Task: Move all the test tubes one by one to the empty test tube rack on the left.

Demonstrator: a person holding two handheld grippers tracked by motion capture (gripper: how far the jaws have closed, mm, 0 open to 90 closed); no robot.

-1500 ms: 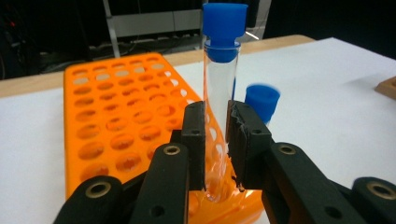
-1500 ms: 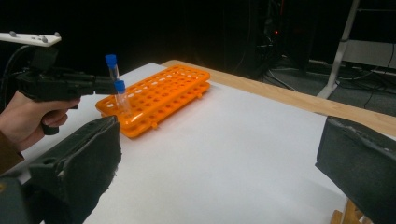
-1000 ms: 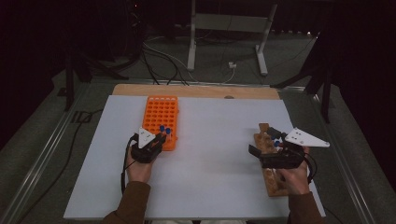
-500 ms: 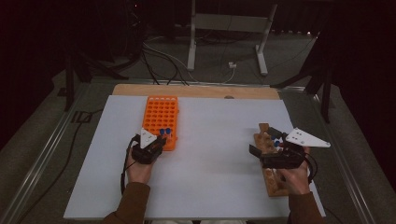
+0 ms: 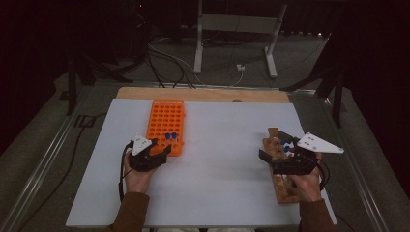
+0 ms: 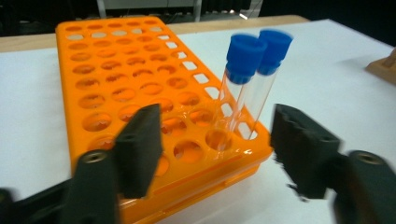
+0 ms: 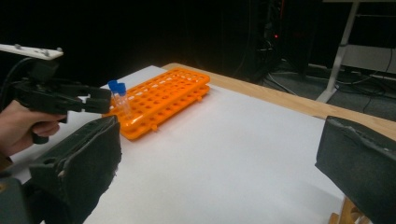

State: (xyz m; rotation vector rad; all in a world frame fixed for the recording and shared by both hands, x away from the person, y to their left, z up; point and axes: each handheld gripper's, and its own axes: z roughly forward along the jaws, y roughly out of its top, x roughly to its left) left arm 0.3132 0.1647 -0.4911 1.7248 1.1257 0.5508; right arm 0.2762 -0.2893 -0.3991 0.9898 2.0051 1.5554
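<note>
Two clear blue-capped plastic tubes [image 6: 243, 88] stood near-upright in orange rack [image 6: 121, 79], caps up, leaning toward one o'clock. Left gripper [image 6: 217, 154] jaws just opened, spread astride tubes, pinching nothing; right gripper [image 7: 219, 172] spread, empty.

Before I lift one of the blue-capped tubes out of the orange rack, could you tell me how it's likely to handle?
The blue-capped tubes look clear and empty, so probably light. Their smooth round walls may slip between the pads, and could crack if glass. They lean slightly in the orange rack, so the holes seem loose; laid flat, one would likely roll. The left tool, jaws just opened, stands clear of them.
</note>
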